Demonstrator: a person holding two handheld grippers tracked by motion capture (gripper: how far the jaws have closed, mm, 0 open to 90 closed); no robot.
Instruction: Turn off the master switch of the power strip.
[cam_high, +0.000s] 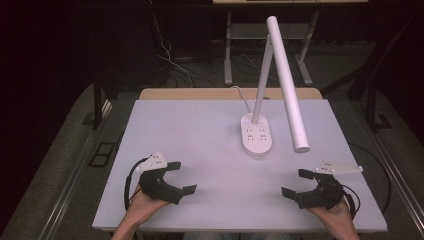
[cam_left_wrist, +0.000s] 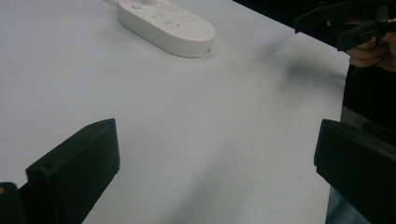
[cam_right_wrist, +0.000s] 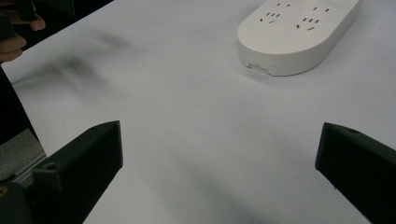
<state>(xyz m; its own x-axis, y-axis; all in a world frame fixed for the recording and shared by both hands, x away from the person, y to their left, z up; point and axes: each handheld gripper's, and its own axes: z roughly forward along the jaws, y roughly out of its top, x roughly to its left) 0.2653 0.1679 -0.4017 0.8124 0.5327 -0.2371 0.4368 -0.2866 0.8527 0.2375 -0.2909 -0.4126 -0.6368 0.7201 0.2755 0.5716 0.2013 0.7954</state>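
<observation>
The table (cam_high: 190, 140) has a smooth, matt, pale top; bare wood shows along its far edge. The lamp (cam_high: 257, 134) looks like smooth white plastic with a faint sheen. Both grippers, left (cam_high: 184, 176) and right (cam_high: 291, 183), are matt black plastic.

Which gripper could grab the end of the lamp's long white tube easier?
Probably the right gripper: the lamp tube's low end hangs just above and ahead of it, while the left gripper sits across the table. Both are open.

Lamp base (cam_left_wrist: 166, 25) cut off by top edge in both gripper views; socket markings too small to read.
</observation>
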